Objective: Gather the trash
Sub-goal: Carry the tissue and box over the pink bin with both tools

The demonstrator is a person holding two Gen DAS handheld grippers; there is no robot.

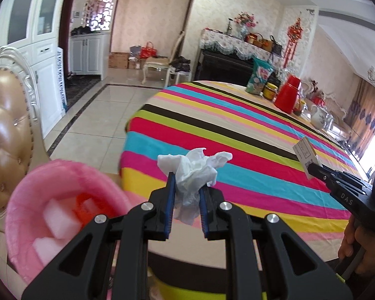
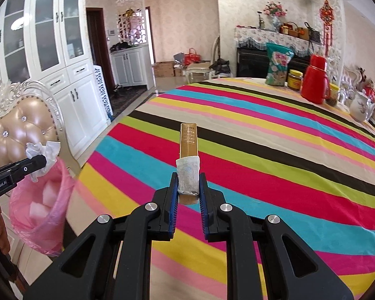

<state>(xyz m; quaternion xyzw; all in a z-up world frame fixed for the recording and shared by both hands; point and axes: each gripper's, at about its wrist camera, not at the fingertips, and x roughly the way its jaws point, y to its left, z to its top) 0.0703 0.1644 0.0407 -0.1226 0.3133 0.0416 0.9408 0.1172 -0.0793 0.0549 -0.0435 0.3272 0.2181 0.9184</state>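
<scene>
With the left gripper [image 1: 186, 187] pinching a crumpled tissue [image 1: 193, 172] just beside the pink-lined bin [image 1: 62, 175] and the right gripper [image 2: 188, 182] clamping a gold box [image 2: 188, 147] above the counter [image 2: 262, 150], releasing early could drop either short of the bin.

Wide bare stretch of striped tabletop [image 2: 262, 150] ahead, open to passage. Obstacles bunched at far right edge: green snack bag [image 2: 278, 63], yellow-lidded jar [image 2: 295, 79], red thermos [image 2: 315, 78], white teapot [image 2: 361, 106], standing close together. Pink-lined bin [image 1: 62, 210] just off near left table edge, mouth open upward, white pieces inside. Padded chair back [image 2: 25, 130] directly behind bin, hemming in left side. Tiled floor [image 1: 100, 115] beyond left edge open toward white cabinets [image 2: 70, 75].
</scene>
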